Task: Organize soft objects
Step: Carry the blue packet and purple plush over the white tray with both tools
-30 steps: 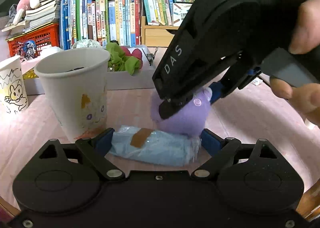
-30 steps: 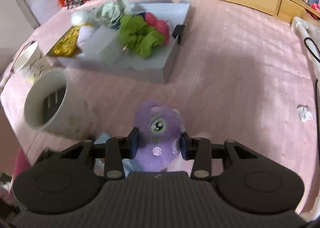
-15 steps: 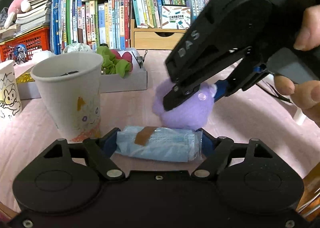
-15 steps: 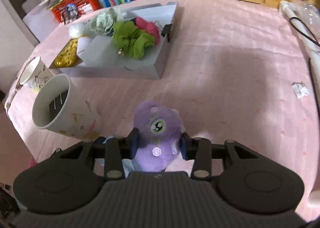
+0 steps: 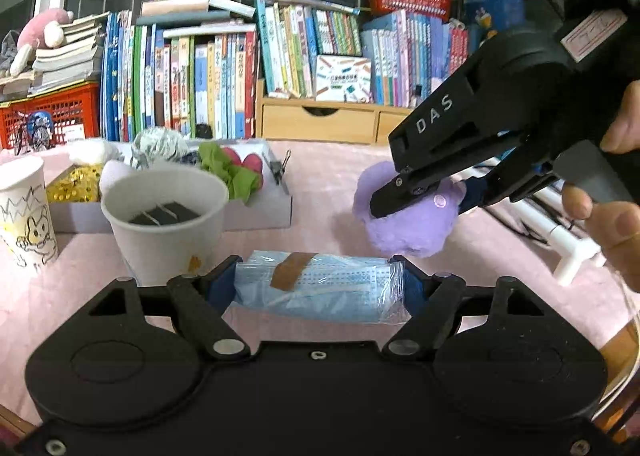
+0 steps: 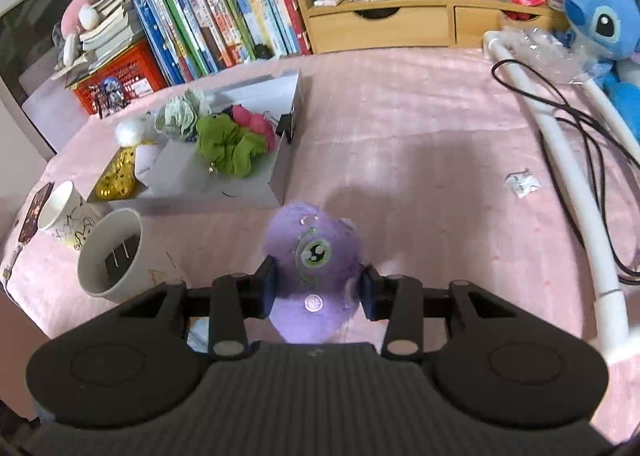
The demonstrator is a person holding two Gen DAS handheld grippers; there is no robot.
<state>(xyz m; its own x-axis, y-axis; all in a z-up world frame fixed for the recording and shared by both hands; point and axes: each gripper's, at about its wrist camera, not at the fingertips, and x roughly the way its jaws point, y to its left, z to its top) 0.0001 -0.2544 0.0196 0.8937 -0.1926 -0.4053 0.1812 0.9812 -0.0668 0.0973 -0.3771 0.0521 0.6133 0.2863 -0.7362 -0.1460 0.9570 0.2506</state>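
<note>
The left tongs [image 5: 320, 288] hold a flat pack of blue face masks [image 5: 320, 290] in clear plastic, with a brown tape strip on top. The two blue pads press on the short ends of the pack, so the jaws stand wide but they are closed on it. The pack hangs above the pink counter [image 5: 320, 192], just in front of a white paper cup [image 5: 166, 224] which has dark flat pieces inside.

The right tongs [image 6: 318, 288] grip a small purple plush toy [image 6: 314, 256] at its two sides; the jaws are rather narrow and the soft body is squeezed between the pads. The toy has one green embroidered eye and a small round tag. In the left wrist view a hand [image 5: 616, 216] holds the black handle of these tongs, and the toy is off the counter, to the right of the mask pack and a little beyond it.

Behind the cup lies a shallow grey tray [image 6: 280, 172] (a box lid, maybe) with a green scrunchie [image 6: 228, 148], a pink one, a gold sequin piece and a black binder clip on its wall. A second cup [image 6: 66, 216] with a drawn cartoon stands at the left. Books fill the shelf at the back, and a blue plush [image 6: 604, 16] sits at the far right beside a white tube and black cables.
</note>
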